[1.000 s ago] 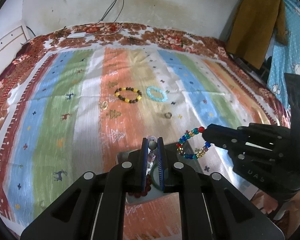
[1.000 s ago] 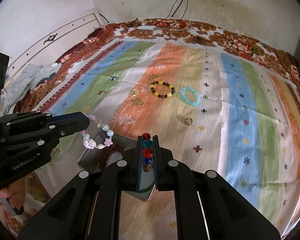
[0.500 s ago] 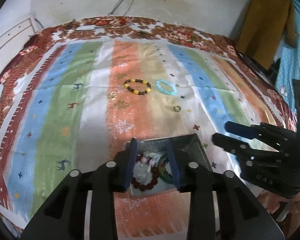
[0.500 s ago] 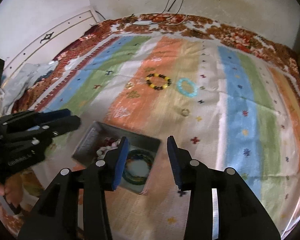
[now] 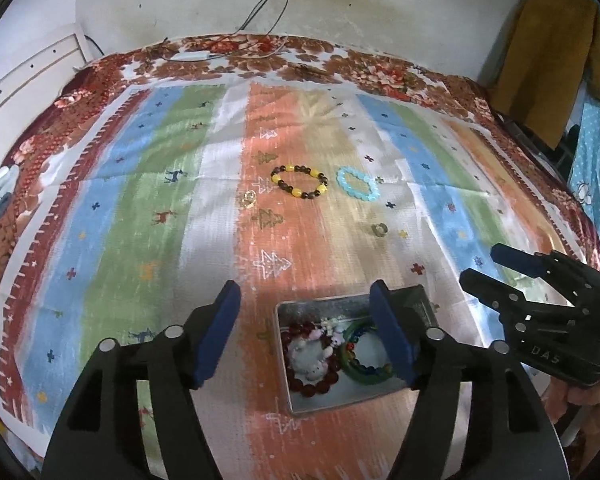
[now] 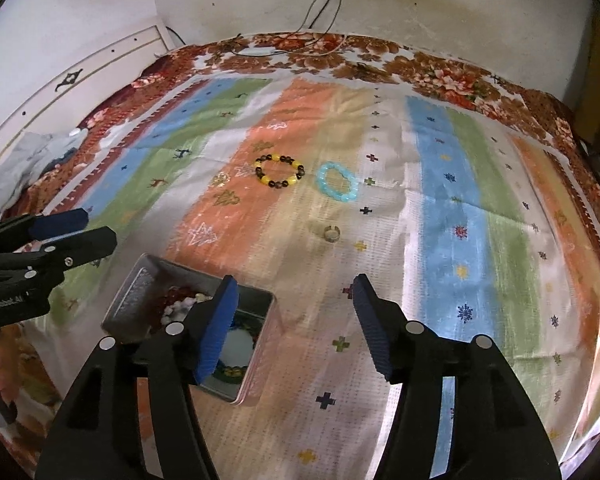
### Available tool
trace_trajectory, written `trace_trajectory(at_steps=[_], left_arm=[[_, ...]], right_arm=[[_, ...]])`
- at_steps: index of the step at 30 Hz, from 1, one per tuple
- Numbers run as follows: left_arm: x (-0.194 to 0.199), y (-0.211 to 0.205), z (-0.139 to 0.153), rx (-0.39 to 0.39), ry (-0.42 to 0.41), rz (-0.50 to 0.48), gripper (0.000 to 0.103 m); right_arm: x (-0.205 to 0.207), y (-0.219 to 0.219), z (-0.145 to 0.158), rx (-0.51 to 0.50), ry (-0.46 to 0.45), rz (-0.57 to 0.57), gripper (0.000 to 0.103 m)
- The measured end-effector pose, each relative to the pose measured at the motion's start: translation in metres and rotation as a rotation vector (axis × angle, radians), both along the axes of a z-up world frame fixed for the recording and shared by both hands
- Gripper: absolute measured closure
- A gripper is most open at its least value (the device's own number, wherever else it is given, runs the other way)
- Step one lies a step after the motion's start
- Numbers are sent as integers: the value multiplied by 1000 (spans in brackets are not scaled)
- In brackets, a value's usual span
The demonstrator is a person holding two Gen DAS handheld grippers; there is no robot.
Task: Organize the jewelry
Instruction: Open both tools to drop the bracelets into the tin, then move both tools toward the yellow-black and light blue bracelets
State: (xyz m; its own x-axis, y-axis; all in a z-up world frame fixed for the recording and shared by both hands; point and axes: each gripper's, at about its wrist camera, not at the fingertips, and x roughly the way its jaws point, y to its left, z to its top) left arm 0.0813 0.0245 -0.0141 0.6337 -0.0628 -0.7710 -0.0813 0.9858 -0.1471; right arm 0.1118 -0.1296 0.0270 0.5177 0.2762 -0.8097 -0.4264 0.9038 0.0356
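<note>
A grey metal tray lies on the striped cloth and holds several bracelets: a dark red bead one, a pale charm one, a green bangle and a multicoloured bead one. My left gripper is open and empty above the tray. My right gripper is open and empty just right of the tray; it also shows in the left wrist view. Farther off lie a yellow-and-brown bracelet, a light blue bracelet, a ring and a small gold piece.
The striped cloth covers a bed with a floral border. A white headboard stands at the left. Cables hang down the far wall. A brown garment hangs at the right. Crumpled cloth lies at the left edge.
Both grippers were shut on bracelets a second ago, the left on the pale charm one, the right on the multicoloured one. Both have opened, the bracelets lie in the tray, and both grippers pulled back.
</note>
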Motion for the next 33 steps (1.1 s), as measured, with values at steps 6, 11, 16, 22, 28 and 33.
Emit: trace_trajectory(at_steps=[6, 11, 16, 22, 28, 33], left_arm=[[16, 5, 3, 9, -29, 21, 16], [32, 7, 2, 61, -32, 30, 8], [47, 11, -2, 80, -15, 28, 6], [71, 17, -4, 68, -14, 29, 6], [93, 14, -10, 70, -10, 17, 6], [109, 15, -13, 72, 3, 4, 6]], right_arm=[[13, -4, -4, 18, 5, -36, 33], [24, -3, -8, 16, -5, -48, 27], [43, -5, -8, 6, -23, -75, 23], [63, -7, -11, -3, -30, -78, 22], [87, -12, -19, 2, -12, -113, 22], [105, -13, -22, 11, -4, -131, 22]])
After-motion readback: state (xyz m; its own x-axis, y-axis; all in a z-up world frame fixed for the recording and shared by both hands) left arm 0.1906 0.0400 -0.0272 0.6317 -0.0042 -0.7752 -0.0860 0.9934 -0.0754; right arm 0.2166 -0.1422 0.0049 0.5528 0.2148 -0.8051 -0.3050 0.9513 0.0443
